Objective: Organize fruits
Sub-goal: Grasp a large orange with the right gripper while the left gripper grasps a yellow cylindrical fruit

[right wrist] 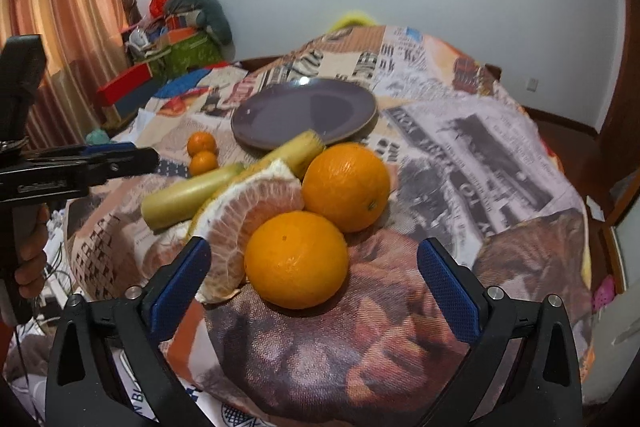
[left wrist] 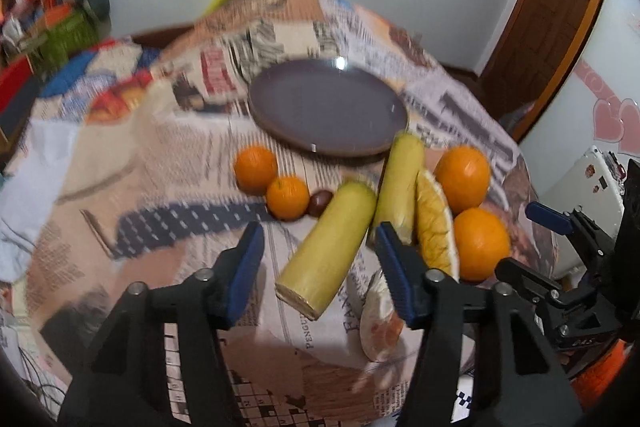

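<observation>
A dark purple plate [left wrist: 328, 107] lies empty on the round table; it also shows in the right wrist view [right wrist: 304, 113]. In front of it lie two yellow-green stalk pieces [left wrist: 326, 247] [left wrist: 398, 183], a pomelo wedge [left wrist: 434, 223], two large oranges [left wrist: 463, 177] [left wrist: 482, 243], two small mandarins [left wrist: 256, 169] [left wrist: 287, 197] and a small brown chestnut-like fruit [left wrist: 320, 203]. My left gripper [left wrist: 320, 267] is open, just above the near stalk piece. My right gripper [right wrist: 316, 287] is open, with the nearest orange [right wrist: 296, 259] between its fingers and the pomelo wedge [right wrist: 248, 223] by the left finger.
The table wears a newspaper-print cloth [left wrist: 160, 167] that hangs over the edges. A second pomelo piece [left wrist: 378, 323] lies near the front edge. Boxes and clutter [right wrist: 172, 47] stand at the back left by a curtain. A wooden door [left wrist: 552, 7] is at the right.
</observation>
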`<move>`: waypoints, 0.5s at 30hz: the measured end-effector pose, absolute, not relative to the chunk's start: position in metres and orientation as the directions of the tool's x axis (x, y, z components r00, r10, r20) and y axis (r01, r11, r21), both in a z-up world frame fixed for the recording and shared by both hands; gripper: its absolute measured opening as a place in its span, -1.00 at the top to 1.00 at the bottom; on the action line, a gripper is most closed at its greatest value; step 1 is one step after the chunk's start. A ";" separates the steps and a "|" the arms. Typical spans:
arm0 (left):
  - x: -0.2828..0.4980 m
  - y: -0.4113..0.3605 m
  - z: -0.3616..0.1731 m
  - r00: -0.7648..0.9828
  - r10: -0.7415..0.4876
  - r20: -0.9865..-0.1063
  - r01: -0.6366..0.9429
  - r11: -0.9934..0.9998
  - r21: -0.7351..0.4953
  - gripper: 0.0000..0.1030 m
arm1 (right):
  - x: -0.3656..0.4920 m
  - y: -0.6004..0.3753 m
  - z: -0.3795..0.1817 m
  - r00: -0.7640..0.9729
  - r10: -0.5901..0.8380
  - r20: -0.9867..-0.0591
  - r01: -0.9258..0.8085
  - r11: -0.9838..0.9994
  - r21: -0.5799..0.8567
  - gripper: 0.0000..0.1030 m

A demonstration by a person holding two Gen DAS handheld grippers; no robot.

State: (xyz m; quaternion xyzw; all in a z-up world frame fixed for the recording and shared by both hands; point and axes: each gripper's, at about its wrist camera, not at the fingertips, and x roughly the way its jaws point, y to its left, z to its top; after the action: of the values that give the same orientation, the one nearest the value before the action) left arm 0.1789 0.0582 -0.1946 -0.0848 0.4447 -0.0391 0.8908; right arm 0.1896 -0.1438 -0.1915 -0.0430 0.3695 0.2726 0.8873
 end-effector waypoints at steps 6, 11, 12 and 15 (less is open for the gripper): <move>0.195 0.058 -0.222 0.525 -0.170 -0.834 -0.008 0.979 -0.205 -0.03 | 0.203 -0.142 -0.207 0.509 0.482 -0.713 -0.523 0.831 0.188 -0.68; 0.200 0.052 -0.233 0.508 -0.190 -0.840 0.009 0.976 -0.216 -0.03 | 0.205 -0.139 -0.214 0.475 0.502 -0.723 -0.537 0.816 0.214 -0.56; 0.200 0.050 -0.234 0.509 -0.185 -0.840 0.015 0.978 -0.206 -0.03 | 0.205 -0.139 -0.215 0.469 0.506 -0.724 -0.540 0.813 0.219 -0.53; 0.202 0.046 -0.236 0.513 -0.174 -0.841 0.026 0.982 -0.187 -0.03 | 0.205 -0.136 -0.219 0.450 0.514 -0.730 -0.546 0.805 0.230 -0.35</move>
State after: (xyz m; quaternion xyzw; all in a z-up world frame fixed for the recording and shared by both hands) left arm 0.2016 0.0461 -0.2359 -0.0755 0.4902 -0.0576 0.8664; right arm 0.2048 -0.1365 -0.2188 -0.0193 0.4217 0.3113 0.8514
